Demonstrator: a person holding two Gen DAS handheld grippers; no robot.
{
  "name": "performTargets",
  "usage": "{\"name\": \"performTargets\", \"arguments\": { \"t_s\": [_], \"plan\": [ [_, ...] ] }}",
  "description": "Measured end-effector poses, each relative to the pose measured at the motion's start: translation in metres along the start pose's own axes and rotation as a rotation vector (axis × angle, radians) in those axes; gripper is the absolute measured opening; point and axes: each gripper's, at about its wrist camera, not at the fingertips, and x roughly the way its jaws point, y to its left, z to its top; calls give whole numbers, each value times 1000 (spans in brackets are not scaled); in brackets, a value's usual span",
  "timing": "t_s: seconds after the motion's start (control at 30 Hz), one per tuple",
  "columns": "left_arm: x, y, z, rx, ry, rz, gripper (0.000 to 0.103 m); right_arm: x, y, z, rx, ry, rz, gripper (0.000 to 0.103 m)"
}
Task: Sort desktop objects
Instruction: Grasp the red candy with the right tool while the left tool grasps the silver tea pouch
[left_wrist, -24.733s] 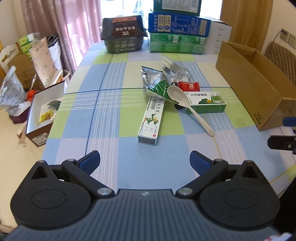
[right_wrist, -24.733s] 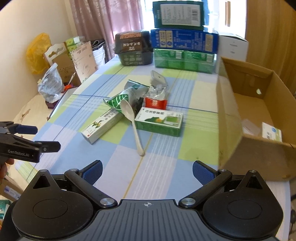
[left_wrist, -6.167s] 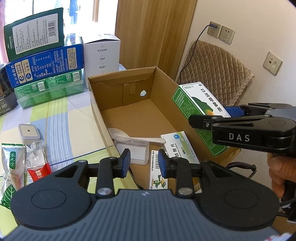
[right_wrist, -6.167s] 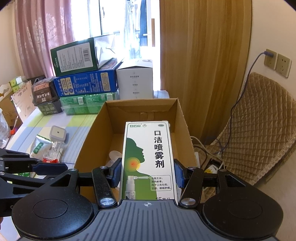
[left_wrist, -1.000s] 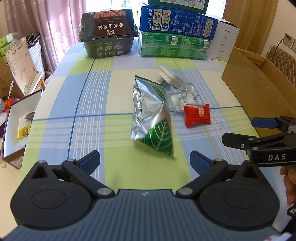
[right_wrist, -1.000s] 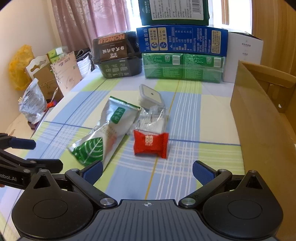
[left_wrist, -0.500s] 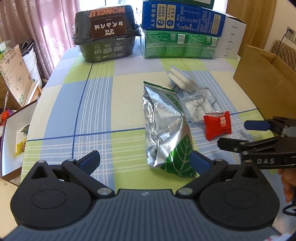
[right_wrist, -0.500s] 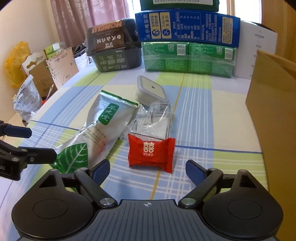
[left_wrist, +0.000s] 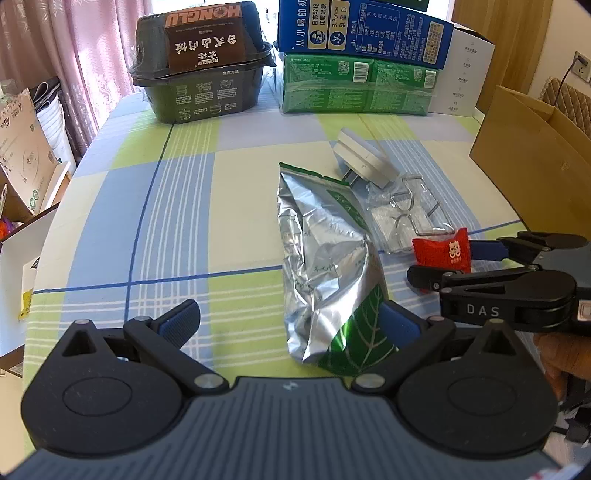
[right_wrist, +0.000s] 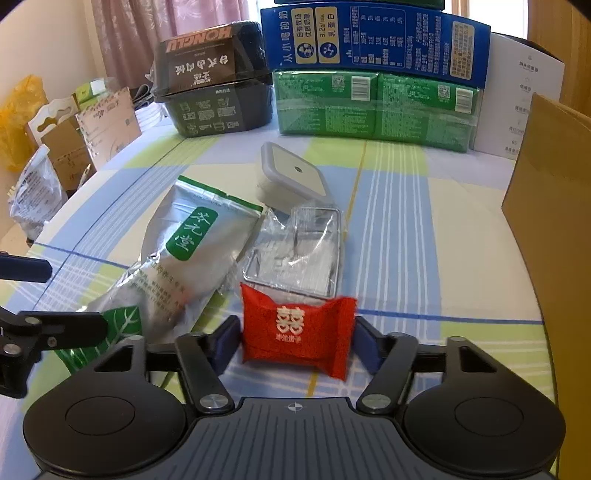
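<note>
A red candy packet (right_wrist: 297, 326) lies on the checked tablecloth (right_wrist: 391, 229). It sits between the fingers of my right gripper (right_wrist: 295, 339), whose jaws are closing; the pads stand at its two ends and the wrapper is not squeezed. In the left wrist view the same packet (left_wrist: 441, 253) shows between the right gripper's (left_wrist: 447, 262) fingers. A silver and green foil bag (left_wrist: 325, 258) lies beside it. Its lower end reaches between the wide-apart fingers of my open left gripper (left_wrist: 290, 323), near the right pad.
A clear pack of metal hooks (right_wrist: 295, 254) and a white square box (right_wrist: 291, 173) lie just beyond the packet. A brown cardboard box (left_wrist: 535, 166) stands at the right. A black food tub (left_wrist: 199, 62) and stacked cartons (left_wrist: 362, 29) line the far edge.
Both grippers have moved forward and down toward the items. The right jaws have narrowed from wide open to either end of the red packet. The foil bag now reaches between the left fingers.
</note>
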Motion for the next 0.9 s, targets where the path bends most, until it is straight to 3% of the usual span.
{"name": "performTargets", "arguments": {
  "t_s": [0.13,0.57,0.73,0.9],
  "plan": [
    [3,-4,2,-4,-4,-10,101,-3,-2,0,-8,5,-1,46],
    [32,-23,21,26,33,-42,99,-42,-31,-9,48,13,-3,44],
    [55,-29,30,46,114,-30,86,-47,-29,-14,34,17,4,44],
    [69,-36,37,79,150,-25,82,-48,-32,-18,48,26,4,44]
  ]
}}
